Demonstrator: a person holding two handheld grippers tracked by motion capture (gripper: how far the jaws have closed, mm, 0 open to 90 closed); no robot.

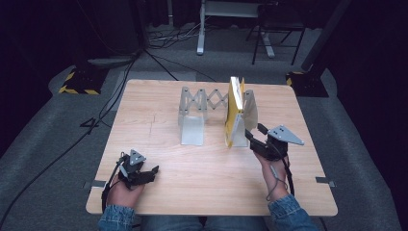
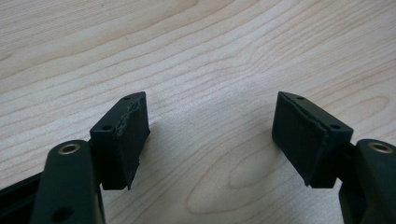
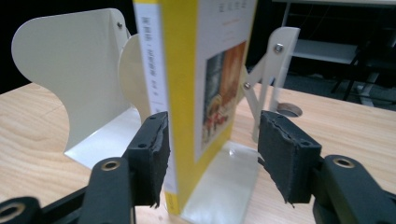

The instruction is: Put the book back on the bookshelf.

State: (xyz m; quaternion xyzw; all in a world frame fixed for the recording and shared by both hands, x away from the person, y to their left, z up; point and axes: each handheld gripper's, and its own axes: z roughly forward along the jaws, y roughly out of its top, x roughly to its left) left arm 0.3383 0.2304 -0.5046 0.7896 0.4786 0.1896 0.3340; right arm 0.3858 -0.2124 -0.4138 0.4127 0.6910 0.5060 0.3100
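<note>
A yellow book (image 1: 234,108) stands upright in the right bay of a white expandable book rack (image 1: 191,126) at the middle of the wooden table (image 1: 202,187). My right gripper (image 1: 255,131) is open at the book's near lower corner. In the right gripper view its jaws straddle the book (image 3: 180,70): the left pad (image 3: 154,154) lies close against the white spine, and the right pad (image 3: 286,158) stands off from the cover. The right gripper (image 3: 214,122) holds nothing. My left gripper (image 1: 153,173) rests open near the table's front left, with bare wood between the jaws of the left gripper (image 2: 212,106).
The rack's scissor linkage (image 1: 204,100) joins its upright plates; one plate (image 3: 79,70) stands left of the book, with an unoccupied bay between. Cables, two black-and-yellow stand bases (image 1: 79,82) and a desk frame (image 1: 202,33) lie on the floor beyond the table.
</note>
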